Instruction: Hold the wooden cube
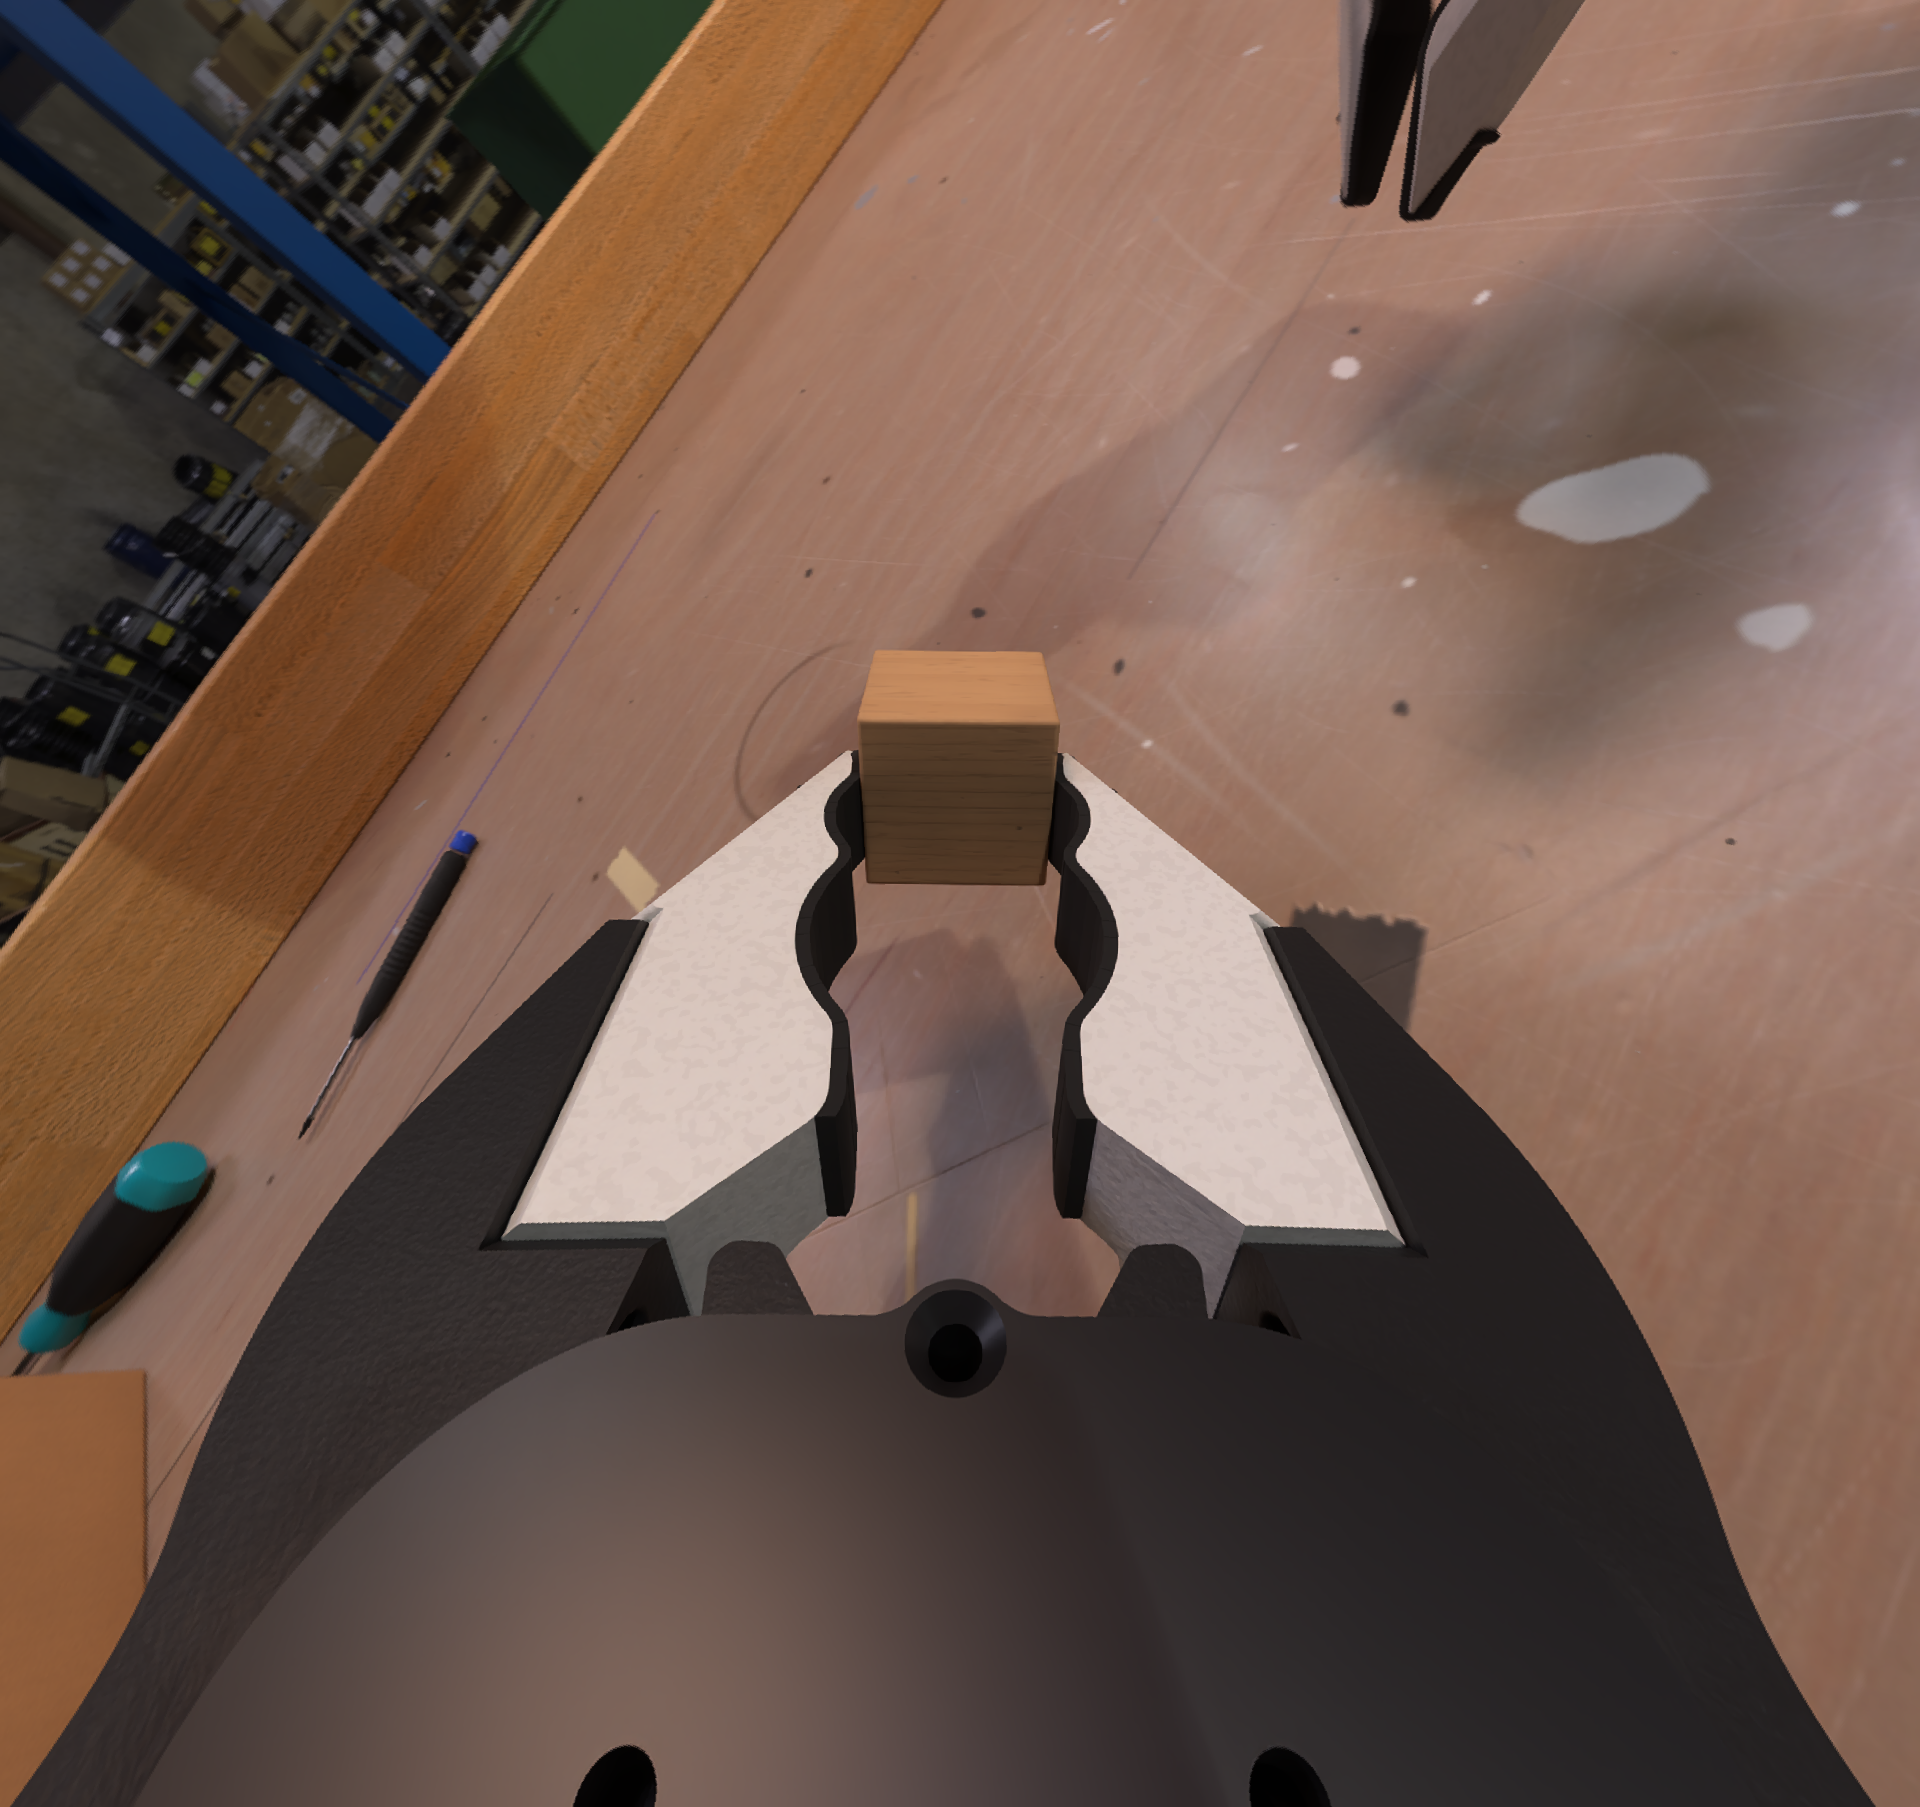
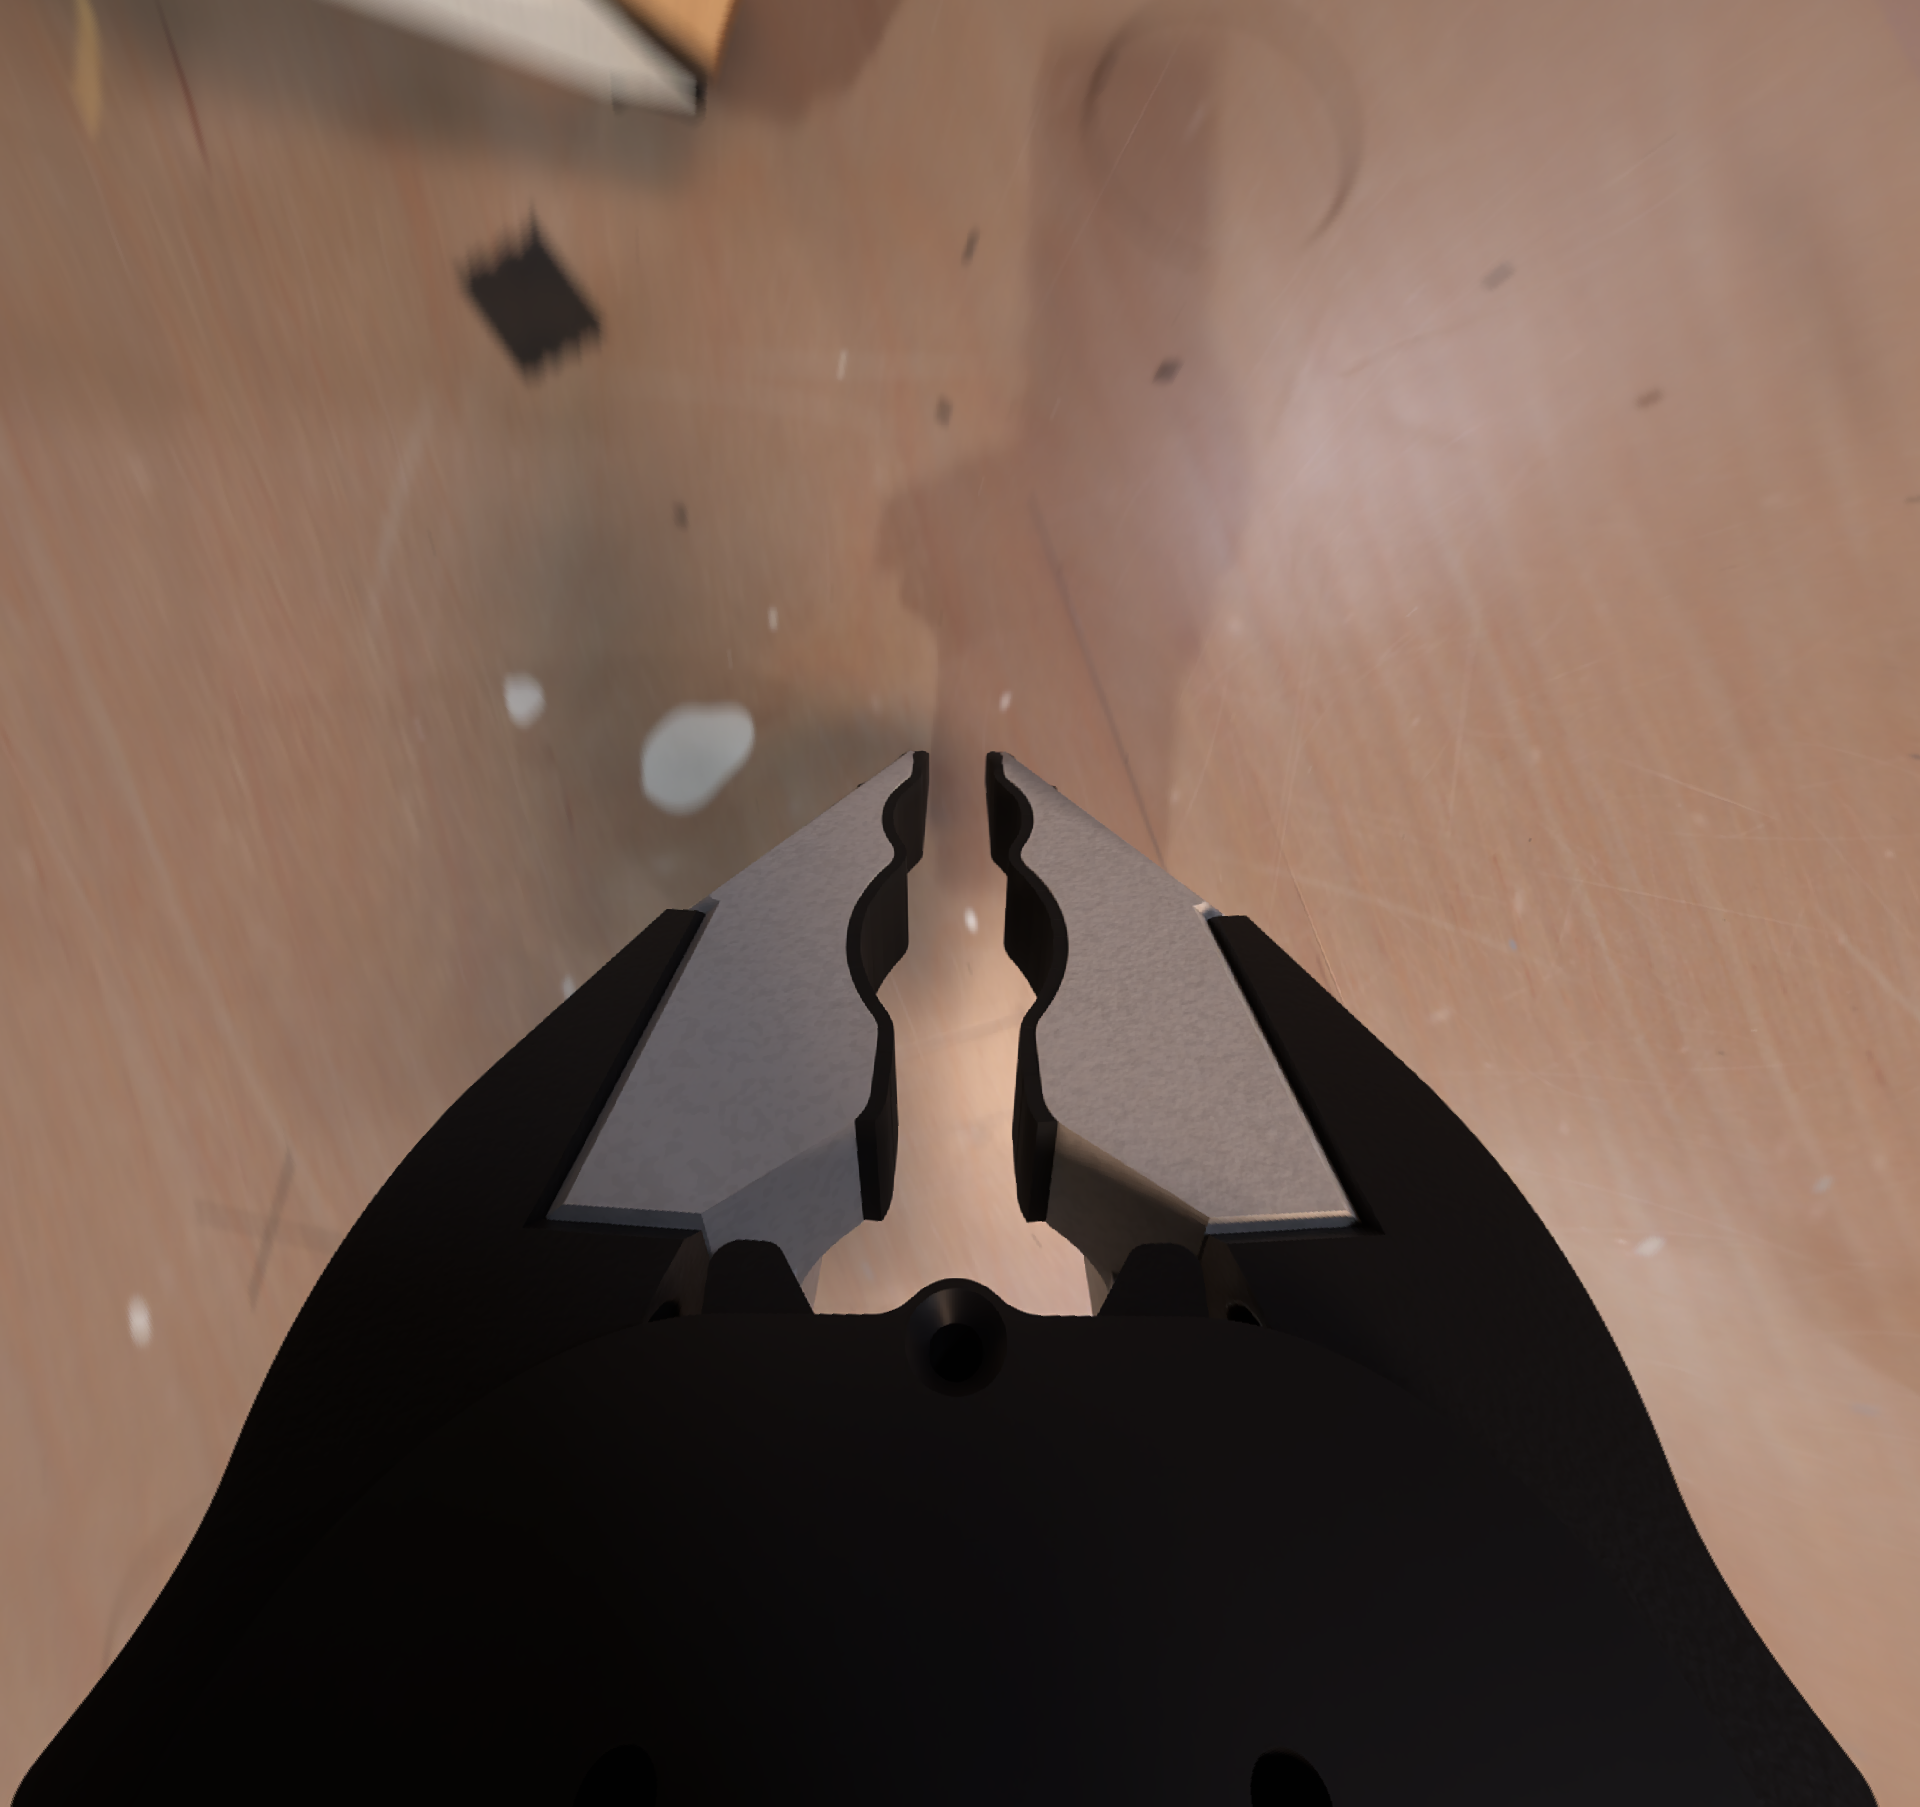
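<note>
The left gripper is clamping the cube between its fingertips, holding it above the surface. To its left, a thin screwdriver and a teal-ended tool are lying near the surface's raised wooden edge. The right gripper is hovering at the far right, well apart, its jaws standing narrowly apart with nothing between them.
</note>
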`<state>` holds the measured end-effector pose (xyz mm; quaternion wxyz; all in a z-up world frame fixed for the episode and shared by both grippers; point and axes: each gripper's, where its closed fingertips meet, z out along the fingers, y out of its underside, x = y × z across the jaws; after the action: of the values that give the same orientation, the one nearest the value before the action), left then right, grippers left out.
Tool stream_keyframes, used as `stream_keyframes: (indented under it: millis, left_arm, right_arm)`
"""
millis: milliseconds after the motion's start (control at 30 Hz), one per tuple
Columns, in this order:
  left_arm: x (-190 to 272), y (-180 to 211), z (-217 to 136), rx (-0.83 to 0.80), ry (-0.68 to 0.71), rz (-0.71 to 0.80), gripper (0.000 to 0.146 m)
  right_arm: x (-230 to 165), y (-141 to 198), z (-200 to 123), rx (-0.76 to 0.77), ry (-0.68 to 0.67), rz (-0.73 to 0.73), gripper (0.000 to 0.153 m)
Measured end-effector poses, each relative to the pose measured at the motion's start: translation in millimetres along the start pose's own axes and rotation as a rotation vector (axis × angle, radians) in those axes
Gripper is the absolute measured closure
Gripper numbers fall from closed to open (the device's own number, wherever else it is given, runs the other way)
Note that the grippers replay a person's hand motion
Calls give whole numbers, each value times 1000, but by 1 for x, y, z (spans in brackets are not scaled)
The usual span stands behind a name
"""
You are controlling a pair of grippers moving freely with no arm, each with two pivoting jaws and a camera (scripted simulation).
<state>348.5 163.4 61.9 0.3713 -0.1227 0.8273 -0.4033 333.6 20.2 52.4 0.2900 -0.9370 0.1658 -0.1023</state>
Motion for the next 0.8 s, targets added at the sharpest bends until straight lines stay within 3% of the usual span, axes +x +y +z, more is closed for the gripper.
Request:
stream_keyframes:
  millis: [100, 200, 500, 800]
  left_arm:
    - [9, -1, 2, -1, 45, 29, 112]
    - [22, -9, -1, 33, 120, 65, 112]
    - [49, -25, -9, 97, 279, 88, 112]
    - [71, -31, -13, 84, 384, 121, 112]
  right_arm:
    - [0, 26, 3, -263, -100, -83, 137]
    - [-1, 42, 2, -372, -170, -59, 137]
    - [-11, 43, 11, -419, -266, -18, 133]
    - [-18, 46, 12, -464, -231, -121, 146]
